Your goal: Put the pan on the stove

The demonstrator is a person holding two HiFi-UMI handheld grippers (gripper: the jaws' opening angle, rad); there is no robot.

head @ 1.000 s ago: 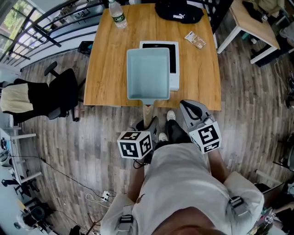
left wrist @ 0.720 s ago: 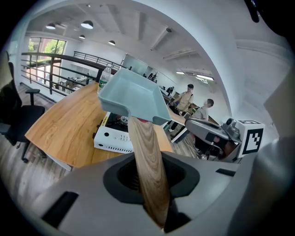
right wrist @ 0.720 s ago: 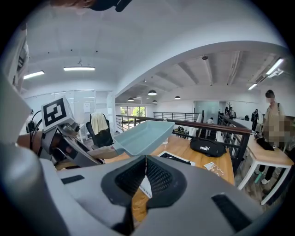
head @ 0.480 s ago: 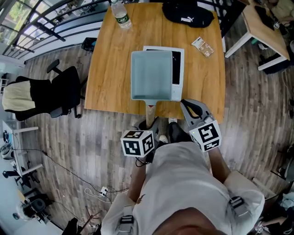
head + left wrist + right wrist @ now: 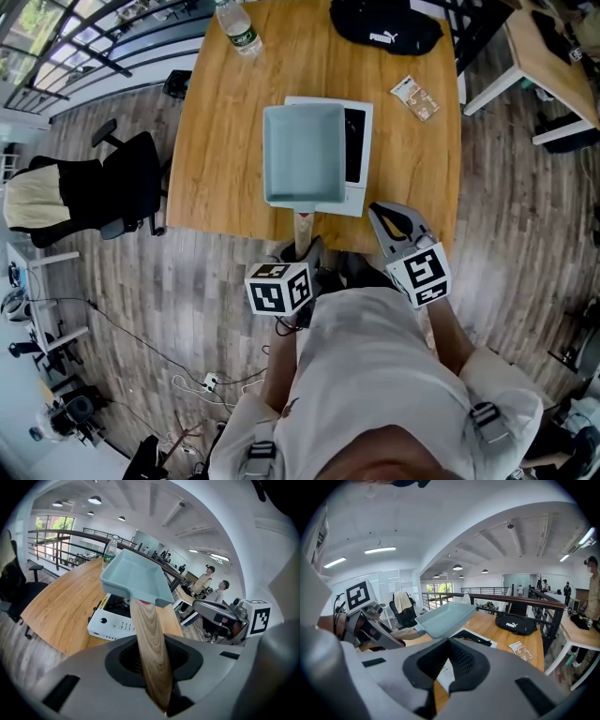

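Note:
The light blue square pan point(image 5: 302, 155) hangs tilted above the left part of the white stove point(image 5: 356, 161) on the wooden table point(image 5: 220, 141). Its wooden handle point(image 5: 303, 230) sticks out over the table's near edge, and my left gripper point(image 5: 305, 251) is shut on it. In the left gripper view the handle point(image 5: 150, 644) runs up between the jaws to the pan point(image 5: 136, 578), with the stove point(image 5: 112, 618) beneath. My right gripper point(image 5: 380, 211) hovers at the table's near edge, right of the handle, jaw tips together and nothing held. The right gripper view shows the pan point(image 5: 447, 616) ahead to the left.
A water bottle point(image 5: 236, 26), a black bag point(image 5: 384, 23) and a small packet point(image 5: 416, 98) lie at the far side of the table. A black office chair point(image 5: 103, 192) stands left of it. Another table point(image 5: 553, 47) is at the far right. People stand in the background.
The head camera has shifted a little. The pan stays held over the stove's left part, and both grippers keep their places near the table's edge.

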